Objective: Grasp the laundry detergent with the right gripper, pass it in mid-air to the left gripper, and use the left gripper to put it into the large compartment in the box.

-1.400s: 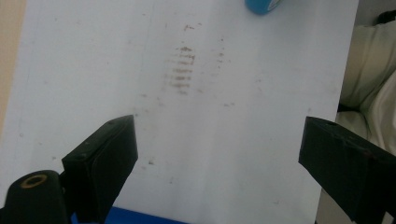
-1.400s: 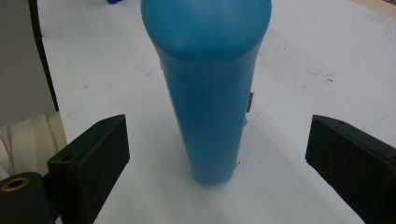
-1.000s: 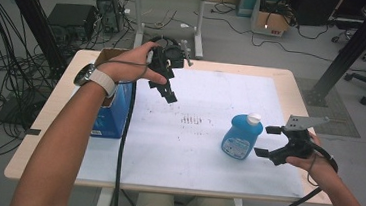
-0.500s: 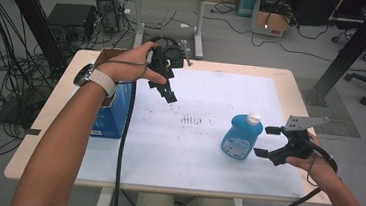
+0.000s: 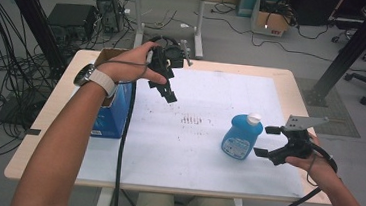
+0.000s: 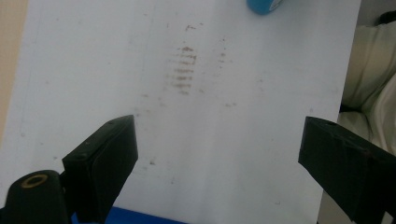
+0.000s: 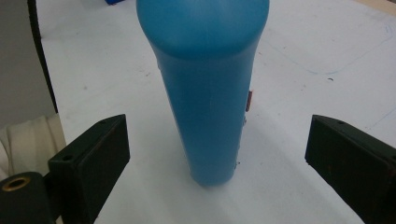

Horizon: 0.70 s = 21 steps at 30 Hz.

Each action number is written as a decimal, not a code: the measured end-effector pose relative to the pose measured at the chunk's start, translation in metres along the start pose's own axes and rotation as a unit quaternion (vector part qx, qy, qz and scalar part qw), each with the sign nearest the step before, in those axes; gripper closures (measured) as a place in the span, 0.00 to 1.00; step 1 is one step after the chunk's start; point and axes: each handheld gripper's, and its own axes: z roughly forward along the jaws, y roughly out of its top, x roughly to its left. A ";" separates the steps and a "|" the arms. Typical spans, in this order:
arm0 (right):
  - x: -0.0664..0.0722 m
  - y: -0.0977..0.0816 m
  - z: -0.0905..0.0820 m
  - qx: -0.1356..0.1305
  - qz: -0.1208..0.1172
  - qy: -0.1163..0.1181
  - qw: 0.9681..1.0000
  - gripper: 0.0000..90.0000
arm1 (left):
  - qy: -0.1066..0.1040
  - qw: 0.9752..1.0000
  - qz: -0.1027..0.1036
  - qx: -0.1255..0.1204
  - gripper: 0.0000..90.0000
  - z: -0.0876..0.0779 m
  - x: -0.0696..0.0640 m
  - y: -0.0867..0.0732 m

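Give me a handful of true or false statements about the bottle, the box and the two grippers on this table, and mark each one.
1. The blue plastic bottle with a white cap stands upright on the white table cover. True.
2. The right gripper is clamped on the bottle. False: its jaws are open, with the bottle just ahead of them.
3. The left gripper holds the blue cardboard box. False: it is open and empty, raised above the cover.
4. Brownish smudges mark the cover near its middle. True.
5. The box sits at the person's left side of the table. True.
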 end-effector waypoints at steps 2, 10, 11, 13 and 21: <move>0.000 0.000 0.000 0.000 0.000 -0.001 1.000 0.07 | 0.000 1.000 0.000 0.000 0.13 0.000 0.000 0.000; 0.000 -0.001 0.001 -0.001 0.001 -0.001 1.000 0.07 | 0.000 1.000 -0.001 0.001 0.13 0.000 0.000 -0.001; 0.000 -0.001 0.001 -0.001 0.002 -0.001 1.000 0.07 | -0.001 1.000 -0.001 0.001 0.13 0.000 0.000 -0.001; 0.000 -0.001 0.001 -0.002 0.003 -0.002 1.000 0.07 | 0.000 1.000 -0.001 0.000 0.13 0.000 0.001 -0.001; 0.000 -0.002 0.001 -0.001 0.007 -0.004 1.000 0.07 | 0.000 1.000 0.002 0.000 0.13 0.001 0.001 0.000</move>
